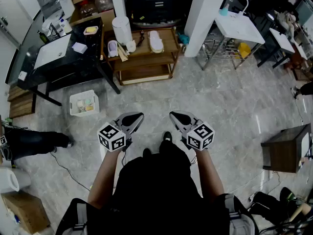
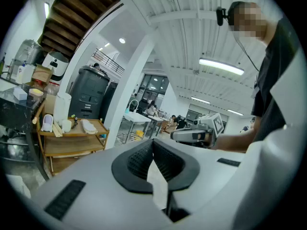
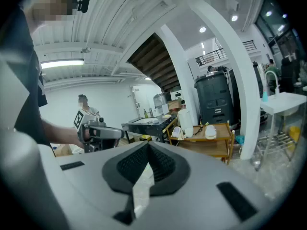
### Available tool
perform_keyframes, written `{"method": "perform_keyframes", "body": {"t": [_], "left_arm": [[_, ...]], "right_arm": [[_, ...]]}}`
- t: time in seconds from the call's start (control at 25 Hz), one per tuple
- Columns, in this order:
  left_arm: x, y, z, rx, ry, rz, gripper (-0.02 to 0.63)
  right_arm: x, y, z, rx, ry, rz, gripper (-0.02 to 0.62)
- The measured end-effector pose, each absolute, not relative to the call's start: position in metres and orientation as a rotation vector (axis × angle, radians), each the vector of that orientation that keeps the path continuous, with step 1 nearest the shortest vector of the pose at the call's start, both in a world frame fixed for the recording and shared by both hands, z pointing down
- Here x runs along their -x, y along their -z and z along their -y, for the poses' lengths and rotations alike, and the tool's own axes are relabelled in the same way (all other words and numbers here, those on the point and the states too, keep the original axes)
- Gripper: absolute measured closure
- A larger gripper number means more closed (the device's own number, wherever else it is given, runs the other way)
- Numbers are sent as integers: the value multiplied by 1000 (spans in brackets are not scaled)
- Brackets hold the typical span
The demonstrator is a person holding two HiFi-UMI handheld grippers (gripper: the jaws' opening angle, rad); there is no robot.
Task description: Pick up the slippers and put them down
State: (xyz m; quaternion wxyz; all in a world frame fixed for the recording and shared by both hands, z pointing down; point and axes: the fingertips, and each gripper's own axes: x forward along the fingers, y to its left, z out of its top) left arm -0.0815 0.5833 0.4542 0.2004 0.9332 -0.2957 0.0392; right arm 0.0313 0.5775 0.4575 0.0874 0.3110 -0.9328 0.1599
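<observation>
A: Containers first, quick.
B: The wooden shelf cart stands against the white pillar. Its top shelf carries the slippers, a white pair side by side, and a tall white cylinder near the left end. The white crate sits on the floor next to the black tabletop. It holds small pale items, too small to tell what.

A: What differs between views?
B: Only the head view shows the crate, the floor and the person's feet. The left gripper view catches the other gripper from the side, and the right gripper view does the same in reverse. Both gripper views show the cart with the slippers far off, plus ceiling lights.

A: Claws?
B: The left claw and right claw are both pressed together with nothing pinched. They're held side by side, tips toward the cart, well apart from the slippers.

A: Room to move?
B: There's open marble floor between the person and the cart. The crate is left of that stretch, the white sink table is to the right, and a dark side table is at the right edge.
</observation>
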Motion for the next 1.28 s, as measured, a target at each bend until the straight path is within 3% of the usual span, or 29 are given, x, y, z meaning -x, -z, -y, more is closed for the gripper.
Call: {"method": "perform_keyframes", "body": {"t": [1.28], "left_arm": [[13,-459,-460,-2470,-81,1153,595]], "right_arm": [[-94,-485,-440,-531,-471,2803,588]]}}
